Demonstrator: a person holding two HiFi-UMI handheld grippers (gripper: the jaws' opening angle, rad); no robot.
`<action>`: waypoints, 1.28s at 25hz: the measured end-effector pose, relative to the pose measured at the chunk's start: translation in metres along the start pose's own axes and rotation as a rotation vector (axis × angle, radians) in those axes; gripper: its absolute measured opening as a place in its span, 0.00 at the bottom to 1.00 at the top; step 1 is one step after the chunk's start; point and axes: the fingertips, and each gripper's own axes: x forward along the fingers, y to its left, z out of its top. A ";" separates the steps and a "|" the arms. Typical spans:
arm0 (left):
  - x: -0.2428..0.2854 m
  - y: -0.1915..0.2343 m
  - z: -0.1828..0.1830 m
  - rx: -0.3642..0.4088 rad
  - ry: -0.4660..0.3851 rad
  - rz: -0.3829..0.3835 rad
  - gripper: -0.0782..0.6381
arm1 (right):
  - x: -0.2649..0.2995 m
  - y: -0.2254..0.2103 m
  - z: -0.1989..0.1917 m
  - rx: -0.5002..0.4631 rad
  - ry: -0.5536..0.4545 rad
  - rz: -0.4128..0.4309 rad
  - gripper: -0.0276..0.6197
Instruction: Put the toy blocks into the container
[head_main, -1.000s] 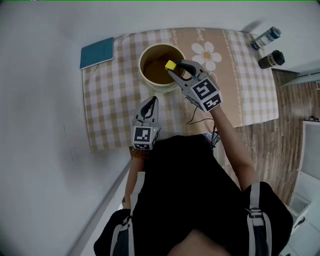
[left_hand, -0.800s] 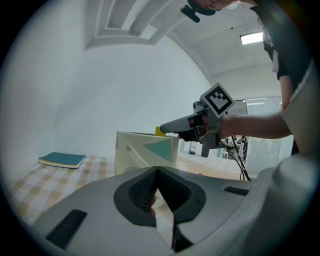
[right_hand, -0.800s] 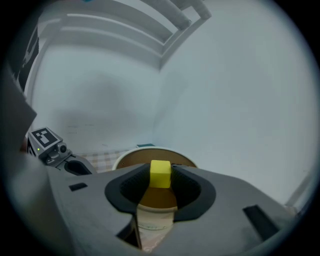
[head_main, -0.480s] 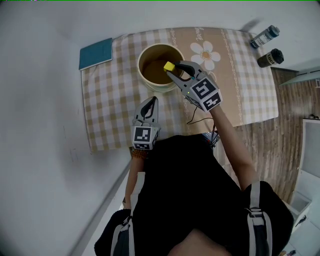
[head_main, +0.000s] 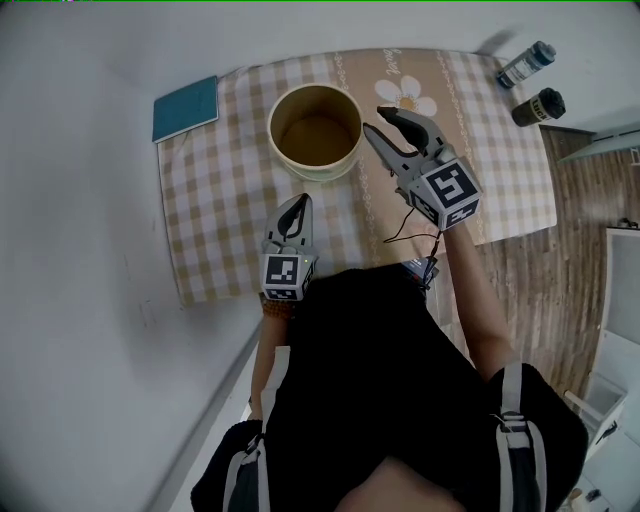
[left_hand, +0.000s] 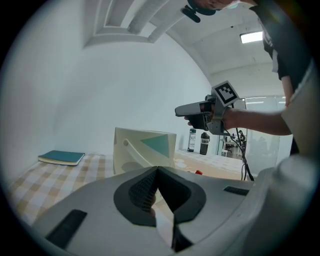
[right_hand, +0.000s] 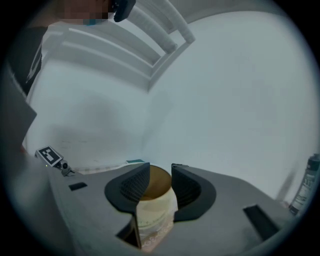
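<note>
The round cream container (head_main: 314, 131) stands on the checked cloth, and its brown inside shows no block from the head view. My right gripper (head_main: 378, 121) hovers just right of its rim, jaws open and empty. In the right gripper view the container (right_hand: 156, 202) shows through the gap of the right gripper (right_hand: 160, 173). My left gripper (head_main: 299, 204) rests low near the table's front edge, shut with nothing in it. The left gripper view shows the left gripper (left_hand: 156, 170) pointing at the container (left_hand: 144, 149), with a small red piece (left_hand: 198, 172) on the cloth beyond it.
A teal book (head_main: 186, 107) lies at the cloth's far left corner. Two dark bottles (head_main: 527, 65) (head_main: 537, 105) stand past the cloth's far right corner. A flower print (head_main: 410, 95) marks the cloth right of the container. Wooden floor shows beyond the table's right edge.
The yellow block that the right gripper held over the container is gone from its jaws. The right gripper has drawn back to the right, off the rim. The left gripper has stayed put.
</note>
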 end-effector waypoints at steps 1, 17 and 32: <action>0.000 -0.001 -0.001 0.001 0.002 -0.003 0.10 | -0.007 -0.009 -0.009 0.012 0.003 -0.025 0.26; 0.012 -0.021 -0.006 0.014 0.023 -0.089 0.10 | -0.075 -0.048 -0.184 0.103 0.278 -0.158 0.26; 0.013 -0.020 -0.010 0.011 0.035 -0.093 0.10 | -0.073 -0.040 -0.257 -0.031 0.472 -0.054 0.26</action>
